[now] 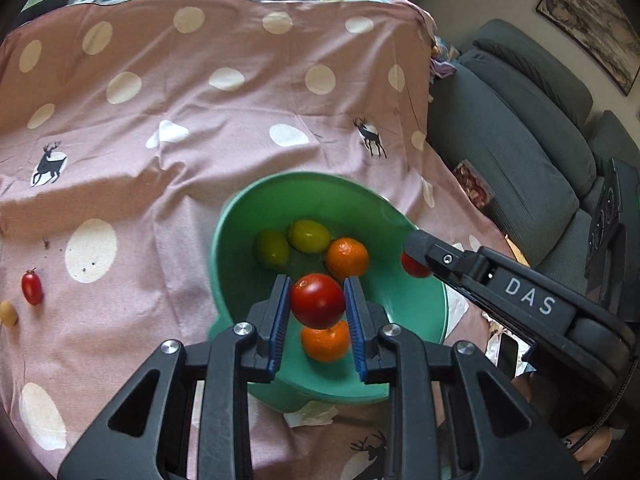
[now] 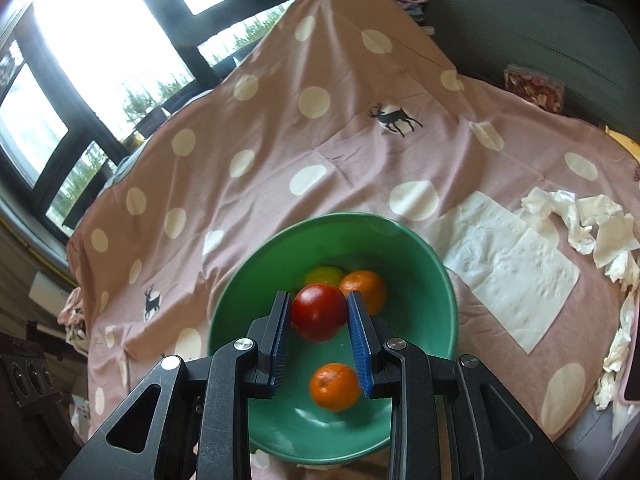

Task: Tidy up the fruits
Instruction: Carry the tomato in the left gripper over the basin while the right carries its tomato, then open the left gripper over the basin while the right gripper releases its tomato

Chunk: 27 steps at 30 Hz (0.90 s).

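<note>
A green bowl (image 1: 240, 224) stands on the pink dotted cloth and also shows in the right wrist view (image 2: 432, 304). It holds two oranges (image 1: 347, 257) (image 2: 335, 386) and two yellow-green fruits (image 1: 309, 235). My left gripper (image 1: 317, 300) is shut on a red tomato (image 1: 318, 300) above the bowl. My right gripper (image 2: 319, 312) is shut on another red tomato (image 2: 319, 312) over the bowl; it enters the left wrist view from the right, its tomato (image 1: 414, 266) at the bowl's rim. A small red tomato (image 1: 32, 288) and a yellowish fruit (image 1: 8, 313) lie on the cloth at far left.
White napkins (image 2: 508, 256) and crumpled tissues (image 2: 592, 228) lie on the cloth right of the bowl. A grey sofa (image 1: 520, 128) stands beyond the cloth's right edge. Windows (image 2: 100, 40) are behind the table. A phone edge (image 2: 634, 380) shows at far right.
</note>
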Each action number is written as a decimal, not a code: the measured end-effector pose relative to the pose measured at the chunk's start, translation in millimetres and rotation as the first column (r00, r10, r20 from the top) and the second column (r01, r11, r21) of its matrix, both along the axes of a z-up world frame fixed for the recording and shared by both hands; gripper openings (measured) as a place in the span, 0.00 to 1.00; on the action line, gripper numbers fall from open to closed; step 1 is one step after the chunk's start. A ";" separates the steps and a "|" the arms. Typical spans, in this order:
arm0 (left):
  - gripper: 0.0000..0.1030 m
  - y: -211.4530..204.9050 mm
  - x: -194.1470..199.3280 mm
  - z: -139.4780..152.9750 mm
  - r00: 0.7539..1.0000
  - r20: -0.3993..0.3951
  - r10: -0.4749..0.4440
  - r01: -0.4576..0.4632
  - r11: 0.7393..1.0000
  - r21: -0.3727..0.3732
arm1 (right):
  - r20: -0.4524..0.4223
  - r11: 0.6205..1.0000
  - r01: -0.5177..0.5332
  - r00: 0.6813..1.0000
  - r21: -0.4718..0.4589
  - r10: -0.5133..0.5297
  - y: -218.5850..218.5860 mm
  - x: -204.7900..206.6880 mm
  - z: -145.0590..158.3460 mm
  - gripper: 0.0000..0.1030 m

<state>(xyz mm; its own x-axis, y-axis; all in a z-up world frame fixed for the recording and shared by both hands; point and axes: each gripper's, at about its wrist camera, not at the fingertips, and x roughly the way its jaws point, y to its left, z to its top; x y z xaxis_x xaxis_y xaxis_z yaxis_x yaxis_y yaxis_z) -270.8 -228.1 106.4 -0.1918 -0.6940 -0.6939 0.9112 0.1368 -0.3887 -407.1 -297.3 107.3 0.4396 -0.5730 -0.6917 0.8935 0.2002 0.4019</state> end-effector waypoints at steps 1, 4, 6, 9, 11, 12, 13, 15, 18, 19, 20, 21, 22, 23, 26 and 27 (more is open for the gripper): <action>0.26 -1.2 -2.1 -1.4 1.000 0.004 -0.006 0.006 1.000 0.005 | -0.004 1.000 0.004 1.000 0.005 -0.004 -0.4 -1.1 -1.0 0.30; 0.26 -6.2 -7.9 -7.4 1.000 0.017 -0.023 0.022 0.999 0.026 | -0.023 0.999 0.021 1.000 0.024 -0.020 -4.2 -3.7 -5.6 0.30; 0.26 -9.8 -9.5 -11.7 0.999 0.009 -0.034 0.033 0.999 0.041 | -0.038 0.999 0.030 0.999 0.034 -0.029 -5.7 -4.9 -8.2 0.30; 0.26 -15.5 -11.2 -18.3 0.999 0.001 -0.048 0.047 0.997 0.064 | -0.050 0.998 0.034 0.998 0.046 -0.032 -8.8 -6.9 -11.7 0.30; 0.26 -17.2 -13.2 -21.3 0.999 0.010 -0.051 0.051 0.996 0.072 | -0.054 0.998 0.036 0.998 0.052 -0.034 -9.9 -8.1 -13.7 0.30; 0.26 -18.0 -13.7 -22.4 0.999 0.012 -0.052 0.051 0.996 0.074 | -0.056 0.998 0.038 0.998 0.055 -0.035 -10.0 -8.5 -14.5 0.30; 0.26 -18.7 -14.3 -23.6 0.998 0.013 -0.053 0.052 0.996 0.078 | -0.059 0.998 0.041 0.998 0.057 -0.038 -10.7 -8.9 -15.5 0.30; 0.26 -20.4 -14.2 -26.0 0.999 0.007 -0.054 0.053 0.995 0.088 | -0.070 0.997 0.046 0.997 0.065 -0.041 -12.0 -9.0 -17.5 0.30; 0.26 -22.6 -14.7 -28.8 0.999 0.012 -0.052 0.051 0.994 0.100 | -0.082 0.996 0.045 0.996 0.076 -0.038 -13.5 -7.8 -20.5 0.30; 0.26 -23.8 -14.9 -29.5 0.999 0.014 -0.052 0.050 0.993 0.104 | -0.082 0.996 0.044 0.996 0.079 -0.037 -13.7 -7.9 -21.2 0.30; 0.26 -24.4 -15.2 -30.3 0.999 0.015 -0.052 0.050 0.993 0.107 | -0.084 0.996 0.043 0.996 0.080 -0.037 -14.0 -7.8 -21.5 0.30; 0.26 -25.0 -15.4 -30.9 0.998 0.015 -0.053 0.051 0.993 0.109 | -0.086 0.996 0.044 0.996 0.080 -0.037 -14.1 -7.7 -21.7 0.30; 0.26 -25.5 -15.7 -31.4 0.998 0.013 -0.053 0.051 0.993 0.110 | -0.088 0.996 0.044 0.995 0.081 -0.037 -14.1 -7.4 -21.8 0.30; 0.26 -25.8 -15.8 -31.8 0.999 0.013 -0.053 0.051 0.992 0.112 | -0.091 0.996 0.045 0.995 0.081 -0.037 -14.1 -7.3 -22.0 0.30; 0.26 -26.2 -17.1 -32.7 0.998 0.021 -0.056 0.053 0.992 0.114 | -0.101 0.995 0.044 0.994 0.087 -0.035 -14.8 -6.5 -23.6 0.30; 0.26 -26.8 -17.5 -32.9 0.998 0.024 -0.056 0.053 0.992 0.114 | -0.107 0.995 0.045 0.994 0.089 -0.036 -15.4 -5.8 -24.4 0.30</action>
